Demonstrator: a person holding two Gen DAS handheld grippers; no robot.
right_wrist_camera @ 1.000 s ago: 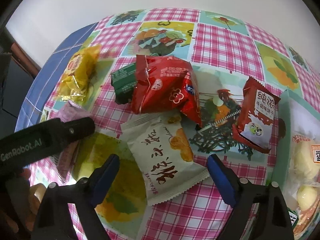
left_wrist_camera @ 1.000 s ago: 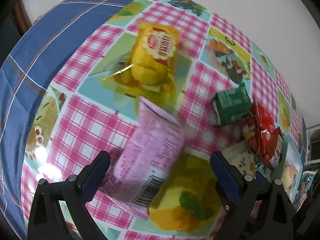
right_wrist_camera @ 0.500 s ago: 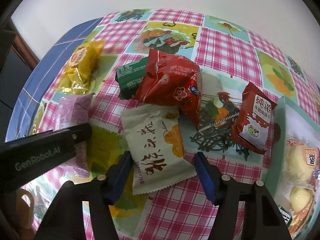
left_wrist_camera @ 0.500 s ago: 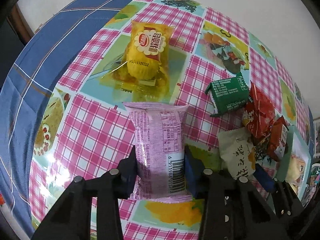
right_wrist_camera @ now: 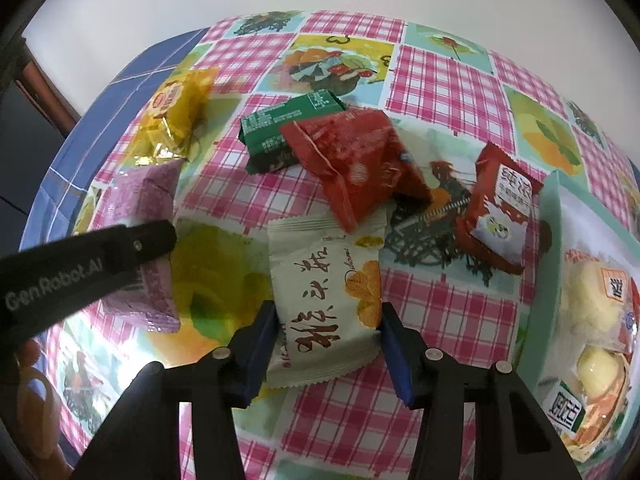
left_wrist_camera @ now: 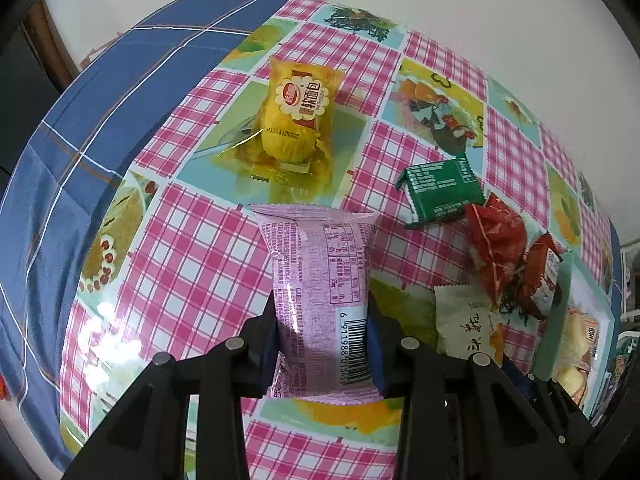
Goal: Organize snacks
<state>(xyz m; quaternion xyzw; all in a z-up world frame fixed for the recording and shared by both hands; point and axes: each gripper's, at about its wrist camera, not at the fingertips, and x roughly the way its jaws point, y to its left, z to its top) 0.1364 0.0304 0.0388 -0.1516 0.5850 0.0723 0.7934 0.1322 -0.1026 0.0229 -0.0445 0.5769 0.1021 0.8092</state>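
Observation:
My left gripper (left_wrist_camera: 322, 322) has its jaws closing, and the pads press both sides of a purple snack packet (left_wrist_camera: 316, 264), barcode end nearest the camera. The right wrist view shows that packet (right_wrist_camera: 140, 196) under the left gripper's black finger (right_wrist_camera: 152, 236). A cream packet with an orange leaf print (right_wrist_camera: 320, 272) lies flat on the checked tablecloth. My right gripper (right_wrist_camera: 328, 320) straddles its near end. Its jaws are closing, the blue pads at the packet's edges without squeezing it. The cream packet (left_wrist_camera: 464, 320) also shows in the left wrist view.
A yellow bread packet (left_wrist_camera: 298, 120), a green packet (left_wrist_camera: 440, 188), a large red packet (right_wrist_camera: 352, 160) and a small red packet (right_wrist_camera: 500, 216) lie beyond. A teal tray (right_wrist_camera: 540, 320) with wrapped buns sits at right. Blue checked cloth (left_wrist_camera: 80, 160) covers the left. A hand (right_wrist_camera: 32, 384) is lower left.
The left jaws went from wide open to clamped on the purple packet, which now points straight ahead and sits higher. The right jaws narrowed from wide open to the cream packet's edges.

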